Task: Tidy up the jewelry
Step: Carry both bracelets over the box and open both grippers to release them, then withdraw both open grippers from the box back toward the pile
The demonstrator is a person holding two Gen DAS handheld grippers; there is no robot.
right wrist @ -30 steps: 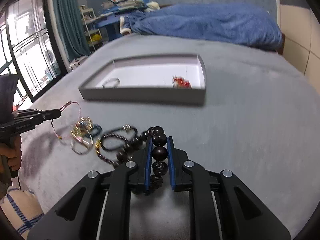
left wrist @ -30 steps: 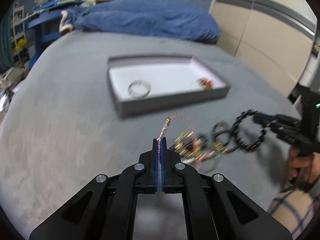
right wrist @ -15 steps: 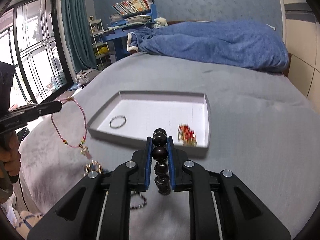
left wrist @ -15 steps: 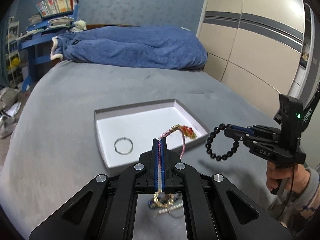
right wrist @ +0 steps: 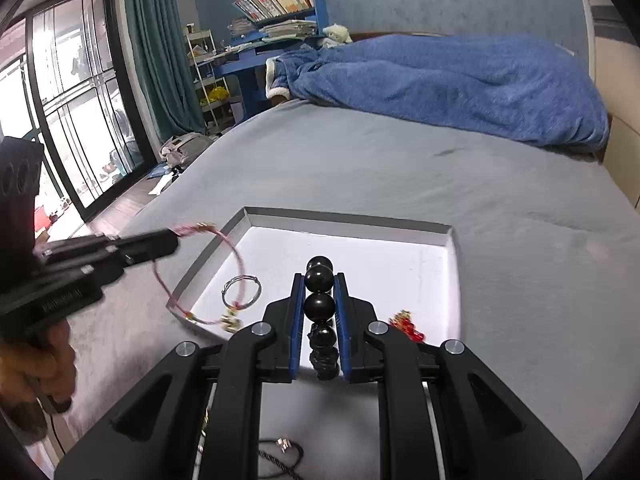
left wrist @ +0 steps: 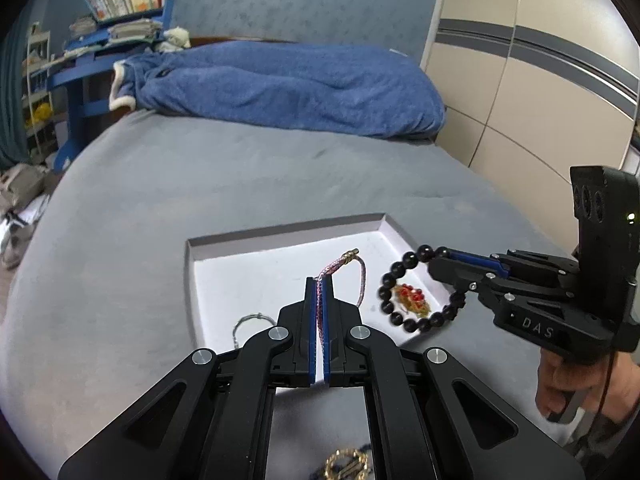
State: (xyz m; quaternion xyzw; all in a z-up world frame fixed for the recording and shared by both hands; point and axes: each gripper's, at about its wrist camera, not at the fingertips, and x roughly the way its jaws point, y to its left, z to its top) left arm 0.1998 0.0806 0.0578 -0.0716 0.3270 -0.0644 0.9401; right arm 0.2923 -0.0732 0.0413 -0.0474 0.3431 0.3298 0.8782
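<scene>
- Both jaws are clamped: the left gripper (left wrist: 319,280) pinches a thin pink braided cord bracelet (left wrist: 362,280), the right gripper (right wrist: 319,280) squeezes a black glossy bead bracelet (right wrist: 319,306); each loop hangs free, presumably carried for dropping into the tray.
- Filling most of both frames, the grey bed cover (left wrist: 160,208) bears everything.
- At lower centre sits the shallow white rectangular cardboard tray (right wrist: 348,218), open-topped for collecting pieces.
- Inside it, left, lies a thin silver wire bangle (right wrist: 241,291).
- At its right edge rests a small red-and-gold beaded ornament (right wrist: 408,325).
- Unsorted gold pieces (left wrist: 347,465) show at the bottom edge.
</scene>
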